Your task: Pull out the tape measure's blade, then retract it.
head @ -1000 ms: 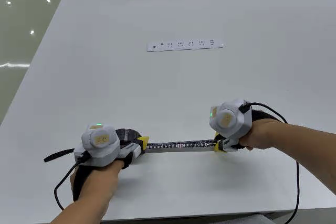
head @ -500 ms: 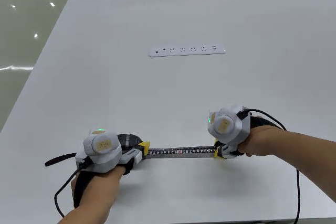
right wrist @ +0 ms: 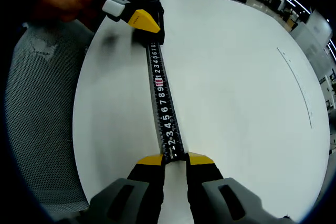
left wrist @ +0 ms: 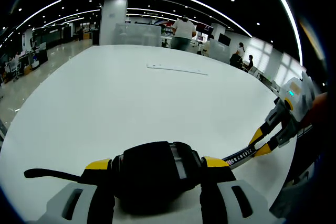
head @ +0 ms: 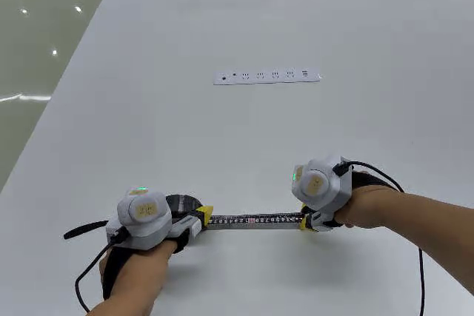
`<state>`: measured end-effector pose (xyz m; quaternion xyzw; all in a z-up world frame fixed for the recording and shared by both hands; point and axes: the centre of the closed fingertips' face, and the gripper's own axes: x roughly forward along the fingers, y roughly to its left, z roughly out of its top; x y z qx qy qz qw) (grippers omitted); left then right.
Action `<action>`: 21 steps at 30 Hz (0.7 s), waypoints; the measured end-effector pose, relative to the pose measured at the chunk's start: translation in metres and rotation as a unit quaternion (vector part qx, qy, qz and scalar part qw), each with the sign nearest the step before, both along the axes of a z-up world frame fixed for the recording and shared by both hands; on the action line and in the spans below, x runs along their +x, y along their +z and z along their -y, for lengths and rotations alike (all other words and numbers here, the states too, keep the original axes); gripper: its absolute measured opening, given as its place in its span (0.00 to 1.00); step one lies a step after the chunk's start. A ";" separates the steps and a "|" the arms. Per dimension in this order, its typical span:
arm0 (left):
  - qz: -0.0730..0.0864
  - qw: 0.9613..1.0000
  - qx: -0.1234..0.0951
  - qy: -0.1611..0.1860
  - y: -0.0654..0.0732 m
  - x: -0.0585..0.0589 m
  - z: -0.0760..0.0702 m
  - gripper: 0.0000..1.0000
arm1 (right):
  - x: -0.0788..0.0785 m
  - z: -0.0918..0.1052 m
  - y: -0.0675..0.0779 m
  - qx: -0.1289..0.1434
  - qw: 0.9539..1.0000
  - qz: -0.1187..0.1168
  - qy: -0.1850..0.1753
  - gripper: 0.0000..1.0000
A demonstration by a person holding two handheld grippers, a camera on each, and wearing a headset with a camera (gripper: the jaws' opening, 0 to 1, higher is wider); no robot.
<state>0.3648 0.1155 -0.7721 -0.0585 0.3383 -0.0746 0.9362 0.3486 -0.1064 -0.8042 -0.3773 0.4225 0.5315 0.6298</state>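
Observation:
A black tape measure case [left wrist: 155, 174] sits between the yellow-tipped fingers of my left gripper [left wrist: 157, 165], which is shut on it; the case [head: 183, 206] lies at the table's near left. Its dark blade [head: 254, 220] with white numbers runs right along the table to my right gripper [head: 305, 221]. In the right gripper view the blade [right wrist: 161, 103] stretches from the case [right wrist: 153, 22] down to my right gripper [right wrist: 175, 159], whose jaws are shut on the blade's end.
A white power strip [head: 266, 76] lies flat in the middle of the white table [head: 222, 138]. A black strap [head: 83, 229] trails left from the case. The table's near edge is close below both hands. People stand far behind the table in the left gripper view.
The blade between the grippers looks slightly shorter than a second ago: the right gripper has come a little toward the case. The head camera has tilted, shifting the whole picture down.

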 end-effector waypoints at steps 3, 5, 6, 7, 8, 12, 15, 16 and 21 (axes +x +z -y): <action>-0.002 1.000 -0.002 -0.001 0.000 0.000 0.000 0.63 | 0.000 -0.001 0.000 0.000 1.000 0.001 0.001 0.12; -0.003 1.000 -0.004 -0.003 -0.001 0.000 0.000 0.62 | 0.000 -0.002 0.000 0.000 1.000 0.001 0.002 0.12; -0.003 1.000 -0.004 -0.004 -0.001 0.000 0.001 0.62 | 0.000 -0.002 0.000 0.000 1.000 0.001 0.003 0.12; -0.004 1.000 -0.005 -0.005 0.000 0.000 0.001 0.62 | 0.000 -0.002 0.000 0.001 1.000 0.001 0.003 0.12; -0.005 1.000 -0.005 -0.006 0.000 0.000 0.001 0.62 | 0.000 -0.003 0.000 0.002 1.000 0.001 0.004 0.12; -0.005 1.000 -0.007 -0.007 0.000 -0.001 0.001 0.62 | 0.000 -0.004 0.000 0.005 1.000 -0.002 0.001 0.12; -0.005 1.000 -0.008 -0.008 0.000 0.000 0.001 0.62 | 0.000 -0.005 0.000 0.006 1.000 -0.002 0.001 0.12; -0.004 1.000 -0.008 -0.008 0.000 0.000 0.001 0.62 | 0.000 -0.005 0.000 0.007 1.000 -0.002 0.001 0.12; -0.008 1.000 -0.005 -0.009 0.000 0.000 0.002 0.62 | 0.000 -0.009 0.000 0.021 1.000 0.002 0.008 0.12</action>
